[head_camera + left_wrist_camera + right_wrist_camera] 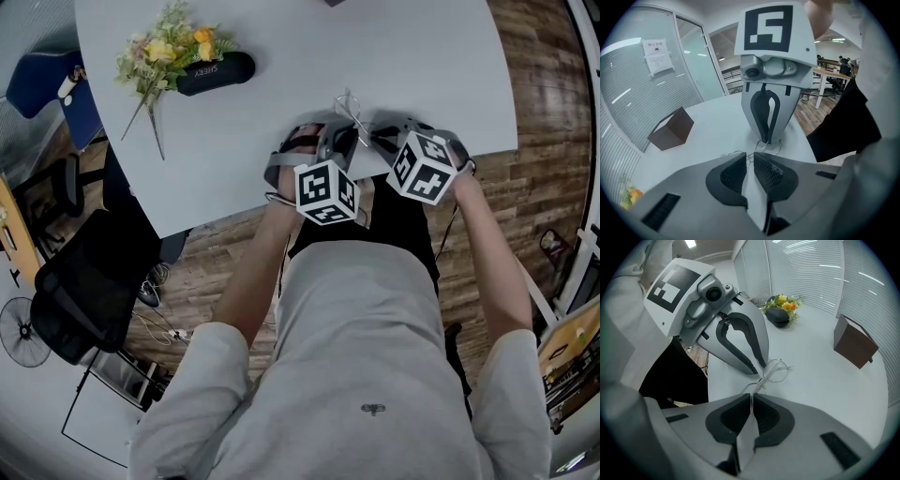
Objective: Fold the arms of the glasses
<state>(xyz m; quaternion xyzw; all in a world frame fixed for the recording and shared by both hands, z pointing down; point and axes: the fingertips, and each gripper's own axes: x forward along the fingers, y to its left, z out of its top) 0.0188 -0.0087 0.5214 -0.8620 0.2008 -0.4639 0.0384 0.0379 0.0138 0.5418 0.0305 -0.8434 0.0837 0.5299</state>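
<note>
A wood-plank floor [548, 150] runs under a pale round surface [281, 141]. The person [366, 356], in a grey top, stands at the near edge of the surface with both arms reaching forward. A black chair [84, 291] stands off the surface's left side, and a blue chair [37, 84] is farther up that side.

The two tools meet tip to tip just over the near edge, both pointing steeply down. The left tool [749, 157] has its jaws a narrow gap apart, with a bit of the wire frame lying between the tips. Whether the pads press on the wire is not clear. The right tool [752, 397] has its jaws almost together, pinching a thin wire arm that runs up from between them to the frame.

A brown box [853, 345] sits well away on the far part of the surface, tilted onto one edge. A bunch of yellow and pale flowers [169, 52] lies at the far left. A black case [216, 73] lies touching it on the right.

The glasses [778, 369], thin wire with round rims, are between the two tools near the surface's near edge. One rim shows just beyond the left tool's tips.
</note>
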